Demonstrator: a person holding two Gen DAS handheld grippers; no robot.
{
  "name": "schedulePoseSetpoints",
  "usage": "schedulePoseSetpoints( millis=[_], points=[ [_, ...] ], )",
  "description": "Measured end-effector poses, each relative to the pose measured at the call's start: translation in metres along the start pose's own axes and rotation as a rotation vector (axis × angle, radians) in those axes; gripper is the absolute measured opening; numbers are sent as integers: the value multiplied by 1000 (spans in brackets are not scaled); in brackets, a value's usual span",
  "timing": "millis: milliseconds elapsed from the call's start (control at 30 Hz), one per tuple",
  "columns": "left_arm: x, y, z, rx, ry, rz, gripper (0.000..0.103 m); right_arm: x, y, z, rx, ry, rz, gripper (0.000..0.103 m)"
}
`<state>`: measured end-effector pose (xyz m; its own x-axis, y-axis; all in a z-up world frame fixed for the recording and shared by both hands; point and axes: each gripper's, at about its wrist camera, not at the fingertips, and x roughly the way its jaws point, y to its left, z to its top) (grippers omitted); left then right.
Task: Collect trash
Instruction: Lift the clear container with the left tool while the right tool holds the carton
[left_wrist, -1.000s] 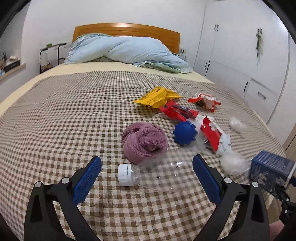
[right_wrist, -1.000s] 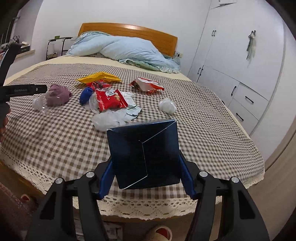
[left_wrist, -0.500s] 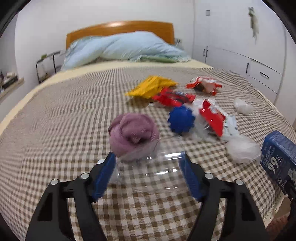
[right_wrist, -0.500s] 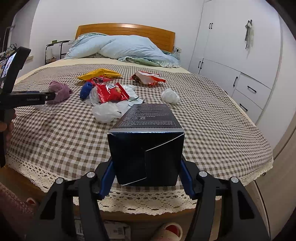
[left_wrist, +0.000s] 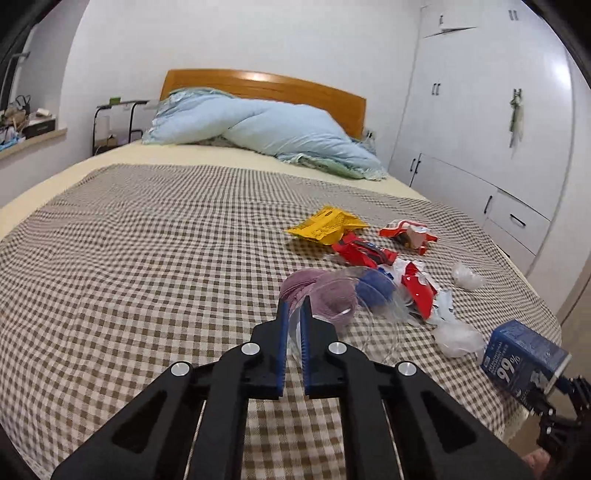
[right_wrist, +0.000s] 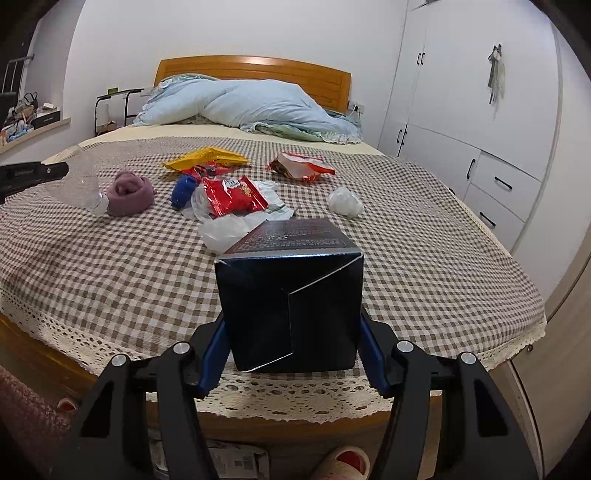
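Observation:
A clear plastic bottle (left_wrist: 354, 295) is squashed flat between my left gripper (left_wrist: 293, 314), which is shut on it and holds it above the checked bedspread. In the right wrist view the bottle (right_wrist: 79, 181) hangs cap-down at the far left. My right gripper (right_wrist: 291, 325) is shut on a dark blue carton (right_wrist: 291, 291) near the bed's foot edge; the left wrist view shows that carton (left_wrist: 524, 356) at lower right. A yellow wrapper (left_wrist: 327, 225), red wrappers (right_wrist: 232, 194) and crumpled white plastic (right_wrist: 345, 201) lie on the bed.
A purple rolled cloth (right_wrist: 129, 192) and a blue ball (right_wrist: 183, 190) lie among the wrappers. A blue duvet (left_wrist: 258, 129) is piled by the wooden headboard. White wardrobes (right_wrist: 480, 110) line the right wall. A slipper (right_wrist: 343, 461) is on the floor below.
My left gripper went from open around the lying bottle to shut on it, crushing it and lifting it off the bedspread. The right gripper kept the carton and levelled it.

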<state>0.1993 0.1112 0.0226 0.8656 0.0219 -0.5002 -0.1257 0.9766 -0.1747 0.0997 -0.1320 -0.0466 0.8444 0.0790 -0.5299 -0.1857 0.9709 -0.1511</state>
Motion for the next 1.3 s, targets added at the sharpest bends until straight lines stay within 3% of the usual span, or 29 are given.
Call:
schedulePoseSetpoints(
  millis=[533, 900, 1300],
  points=[
    [-62, -17, -27, 92, -89, -62, 2, -42, 9, 11, -40, -84, -12, 59],
    [-108, -30, -44, 93, -183, -170, 2, -79, 16, 13, -85, -114, -7, 59],
    [-132, -45, -73, 83, -171, -259, 2, -111, 19, 1, -109, -112, 41, 59]
  ],
)
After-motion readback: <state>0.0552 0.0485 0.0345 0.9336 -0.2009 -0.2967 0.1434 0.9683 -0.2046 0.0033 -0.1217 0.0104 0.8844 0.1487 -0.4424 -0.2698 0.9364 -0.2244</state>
